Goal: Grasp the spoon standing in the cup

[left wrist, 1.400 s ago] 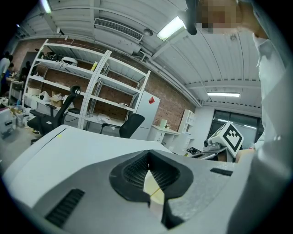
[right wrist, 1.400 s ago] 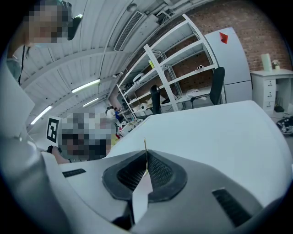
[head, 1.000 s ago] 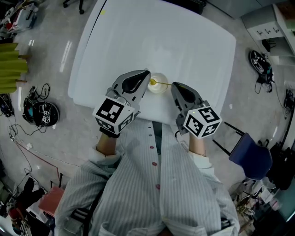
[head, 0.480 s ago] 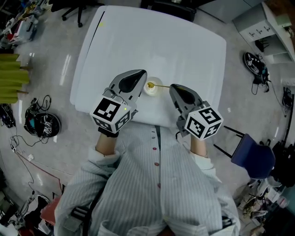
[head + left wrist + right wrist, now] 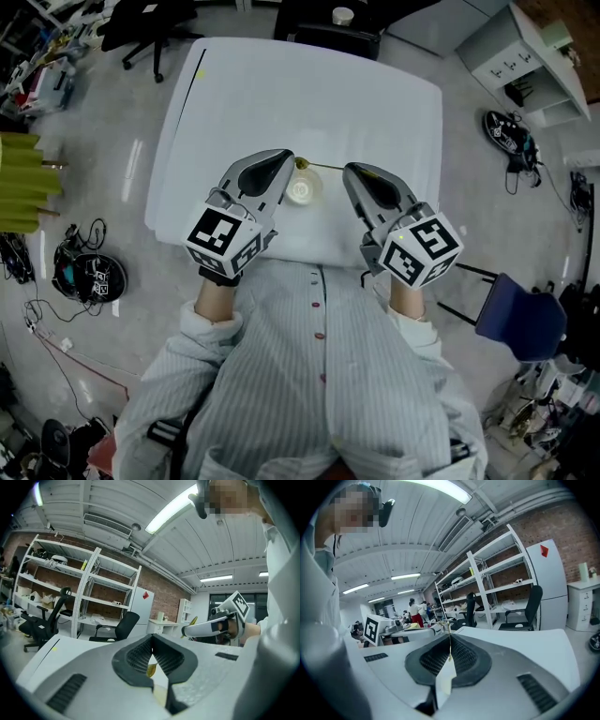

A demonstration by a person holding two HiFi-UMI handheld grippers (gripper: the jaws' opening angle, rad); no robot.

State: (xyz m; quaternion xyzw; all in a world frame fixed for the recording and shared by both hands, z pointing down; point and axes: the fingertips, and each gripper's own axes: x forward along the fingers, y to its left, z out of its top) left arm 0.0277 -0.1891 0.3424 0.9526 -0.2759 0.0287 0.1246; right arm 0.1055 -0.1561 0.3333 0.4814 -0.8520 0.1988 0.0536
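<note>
A small white cup (image 5: 302, 190) stands on the white table (image 5: 375, 103) between my two grippers. The thin golden spoon (image 5: 319, 166) lies almost level in the air, its bowl just past the cup's far rim and apparently out of the cup. My right gripper (image 5: 348, 171) is shut on the handle's end, and in the right gripper view the handle (image 5: 449, 641) sticks out from the closed tips. My left gripper (image 5: 290, 155) is beside the cup with its tips touching and nothing pinched. In the left gripper view the spoon's yellow bowl (image 5: 150, 669) shows through the gap behind them.
The table's near edge runs just under both grippers, close to the person's striped shirt (image 5: 319, 375). A black office chair (image 5: 141, 19) stands beyond the far left corner and a blue chair (image 5: 520, 319) to the right. Cables and gear (image 5: 84, 277) litter the floor at left.
The spoon's bowl, which sat at the cup's rim, now hangs past its far rim with the handle level. Both grippers have drawn slightly farther from the cup.
</note>
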